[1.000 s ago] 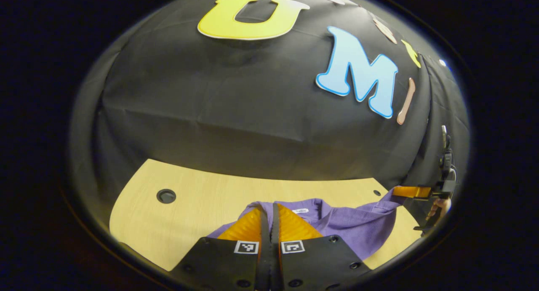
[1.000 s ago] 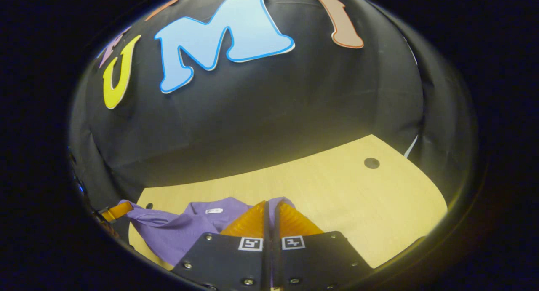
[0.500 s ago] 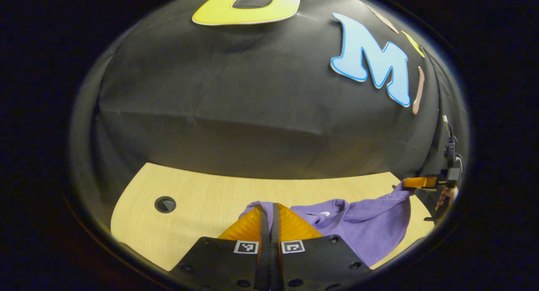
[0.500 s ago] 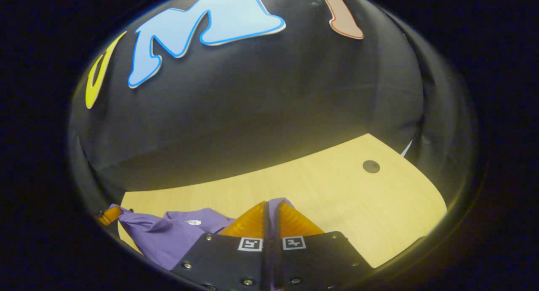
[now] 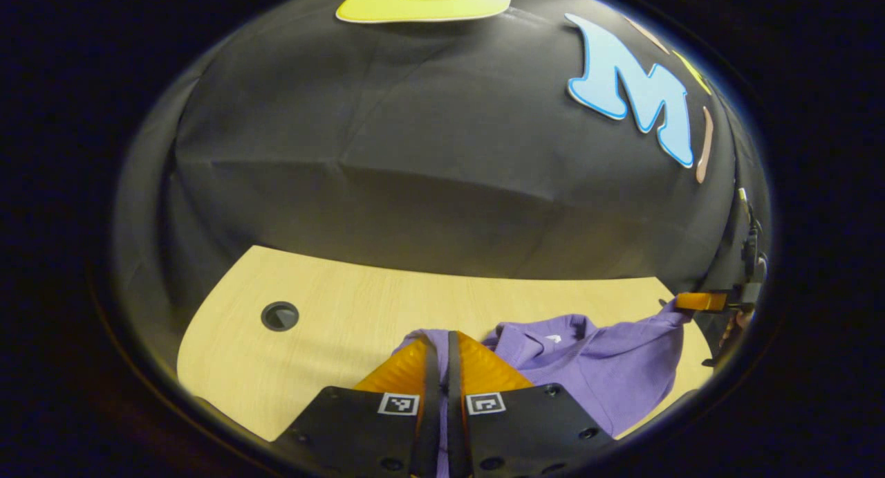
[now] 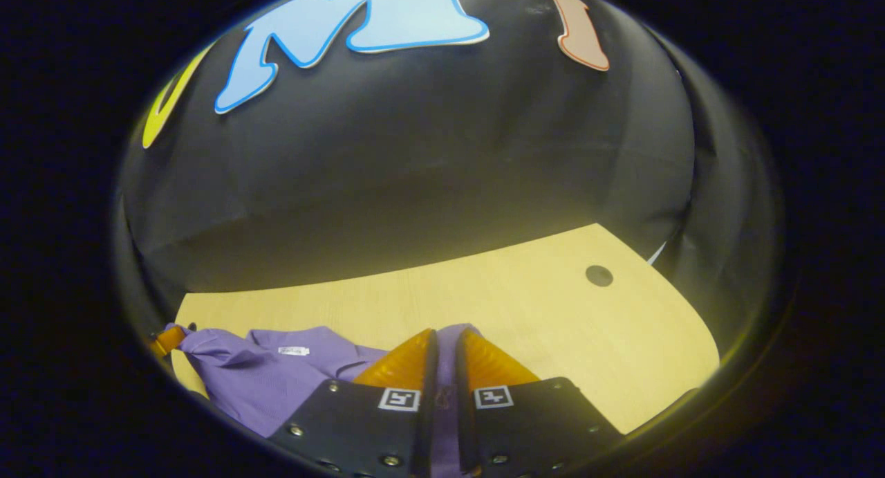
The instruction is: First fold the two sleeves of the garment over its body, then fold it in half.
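Note:
A purple garment (image 5: 594, 371) hangs slack between my two grippers, low over the pale wooden table (image 5: 346, 305). In the left gripper view, my left gripper (image 5: 442, 338) is shut on one edge of the cloth, which pokes up between its fingertips. Far right in that view, the right gripper (image 5: 700, 301) pinches the other end, with a hand behind it. In the right gripper view, my right gripper (image 6: 442, 334) is shut on a fold of the purple garment (image 6: 276, 374), and the left gripper (image 6: 164, 339) shows at the far left edge. A white neck label (image 6: 294, 351) faces up.
The table (image 6: 525, 305) has a round cable hole on each side: the left cable hole (image 5: 280, 316) and the right cable hole (image 6: 599, 276). The black cloth wall closes off the table's far edge.
Both grippers have kept hold of the cloth. The garment has sunk a little toward the table, and each gripper has drifted farther toward the edge of the other's view.

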